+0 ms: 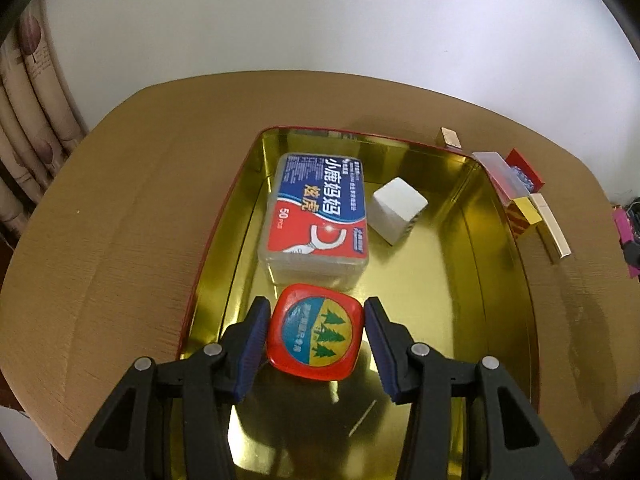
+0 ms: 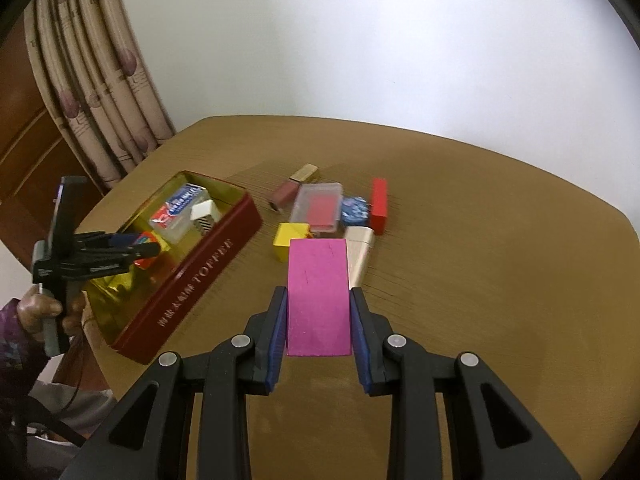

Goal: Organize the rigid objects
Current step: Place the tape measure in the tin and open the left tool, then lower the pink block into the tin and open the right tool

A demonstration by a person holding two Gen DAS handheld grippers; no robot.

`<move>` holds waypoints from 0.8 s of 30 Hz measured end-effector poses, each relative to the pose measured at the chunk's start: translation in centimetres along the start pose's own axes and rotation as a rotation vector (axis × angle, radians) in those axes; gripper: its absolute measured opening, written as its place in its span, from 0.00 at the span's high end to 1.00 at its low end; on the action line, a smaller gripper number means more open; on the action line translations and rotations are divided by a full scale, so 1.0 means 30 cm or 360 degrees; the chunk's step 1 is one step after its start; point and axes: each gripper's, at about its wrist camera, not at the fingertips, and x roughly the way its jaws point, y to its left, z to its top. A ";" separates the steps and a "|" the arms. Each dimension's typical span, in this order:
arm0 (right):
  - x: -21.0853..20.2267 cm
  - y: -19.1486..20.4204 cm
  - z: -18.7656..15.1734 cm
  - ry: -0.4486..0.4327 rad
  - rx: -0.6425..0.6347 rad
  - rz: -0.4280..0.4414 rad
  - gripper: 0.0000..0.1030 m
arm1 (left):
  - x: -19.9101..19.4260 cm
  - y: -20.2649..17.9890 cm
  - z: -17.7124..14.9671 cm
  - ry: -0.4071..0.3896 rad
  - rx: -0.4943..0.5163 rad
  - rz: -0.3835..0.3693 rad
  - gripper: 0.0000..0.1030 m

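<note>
Left wrist view shows the left gripper [image 1: 318, 334] with its jaws clamped on the red square box [image 1: 317, 334], above the near end of the gold tin [image 1: 500, 280]. The right gripper [image 2: 319, 320] grips the magenta box [image 2: 318, 296], long axis pointing away, with the tin to its left.

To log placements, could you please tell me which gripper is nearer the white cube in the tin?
Left. The left gripper holds a red case inside the tin, near the white cube; the right gripper is outside over the table.
</note>
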 end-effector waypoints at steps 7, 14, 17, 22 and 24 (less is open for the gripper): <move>-0.002 0.089 0.040 -0.0026 -0.0054 0.0078 0.74 | 0.013 -0.023 -0.003 -0.0013 0.0046 0.0025 0.52; 0.041 0.248 0.104 -0.0036 -0.0154 0.0210 0.74 | -0.042 -0.011 0.002 -0.0034 -0.0021 -0.0061 0.52; 0.083 0.314 0.125 -0.0015 -0.0184 0.0272 0.74 | -0.098 0.002 -0.012 -0.0048 -0.0065 -0.0092 0.52; 0.183 0.431 0.155 0.0034 -0.0265 0.0348 0.74 | -0.233 -0.002 -0.075 -0.0169 -0.0118 -0.0068 0.51; 0.242 0.468 0.163 0.0075 -0.0289 0.0360 0.74 | -0.283 -0.003 -0.109 -0.0206 -0.0147 -0.0044 0.51</move>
